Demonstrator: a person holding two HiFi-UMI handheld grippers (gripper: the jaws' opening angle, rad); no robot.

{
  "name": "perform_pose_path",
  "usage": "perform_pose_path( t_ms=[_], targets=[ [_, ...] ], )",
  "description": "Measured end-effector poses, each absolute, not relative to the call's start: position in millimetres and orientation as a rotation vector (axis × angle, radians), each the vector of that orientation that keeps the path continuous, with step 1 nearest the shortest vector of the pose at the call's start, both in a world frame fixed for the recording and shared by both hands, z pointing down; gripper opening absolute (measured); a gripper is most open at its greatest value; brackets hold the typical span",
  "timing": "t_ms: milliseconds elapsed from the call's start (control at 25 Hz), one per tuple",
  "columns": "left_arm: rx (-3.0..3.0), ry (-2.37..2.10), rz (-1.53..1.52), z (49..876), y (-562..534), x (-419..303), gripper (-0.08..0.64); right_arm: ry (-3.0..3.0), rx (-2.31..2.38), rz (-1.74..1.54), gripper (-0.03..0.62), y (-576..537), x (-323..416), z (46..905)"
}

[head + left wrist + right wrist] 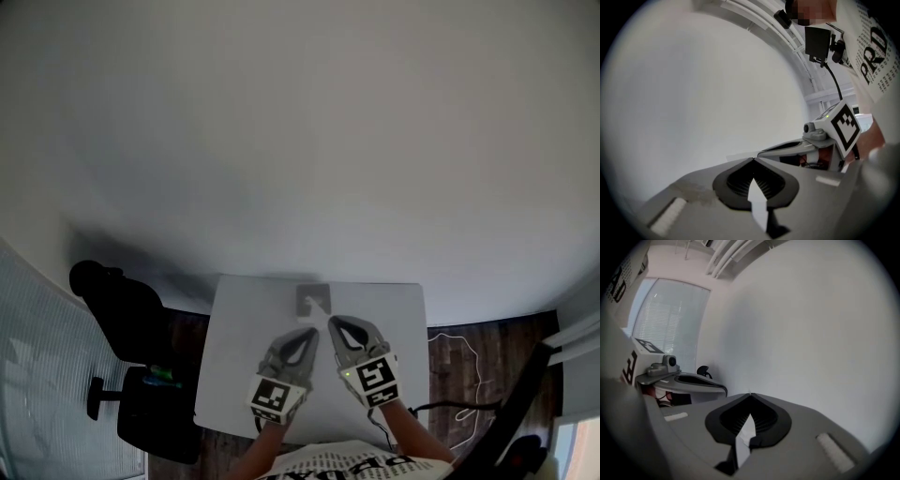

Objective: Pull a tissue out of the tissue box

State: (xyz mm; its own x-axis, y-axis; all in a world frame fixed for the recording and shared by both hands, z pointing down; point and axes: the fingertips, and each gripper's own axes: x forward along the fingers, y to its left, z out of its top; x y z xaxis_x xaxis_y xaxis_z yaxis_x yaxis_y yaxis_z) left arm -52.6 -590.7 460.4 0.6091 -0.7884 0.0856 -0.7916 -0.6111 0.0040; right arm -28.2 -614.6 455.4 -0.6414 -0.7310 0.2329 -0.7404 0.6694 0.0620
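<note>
While left gripper (313,331) and right gripper (330,322) have jaws together, empty, the tissue box (314,302) sits just ahead, nearer the right.

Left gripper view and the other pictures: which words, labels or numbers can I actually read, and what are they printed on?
"PRD": large dark letters on the person's white shirt, left gripper view, cut off by the picture's edge.
Small dotted print beside those letters: too small to read.
Shirt print in the head view: upside down and blurred, unreadable.
Marker cube: black-and-white squares only, no words.
</note>
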Motion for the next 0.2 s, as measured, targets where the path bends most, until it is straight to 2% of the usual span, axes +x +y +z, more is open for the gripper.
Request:
perform_pose_path(
  t_ms=[200],
  targets=[
    [2.798, -1.374, 0.098, 455.8, -599.0, -52.9, -0.008, -2.651, 1.196, 0.026, 0.008, -622.7, -28.3, 449.7]
  ],
)
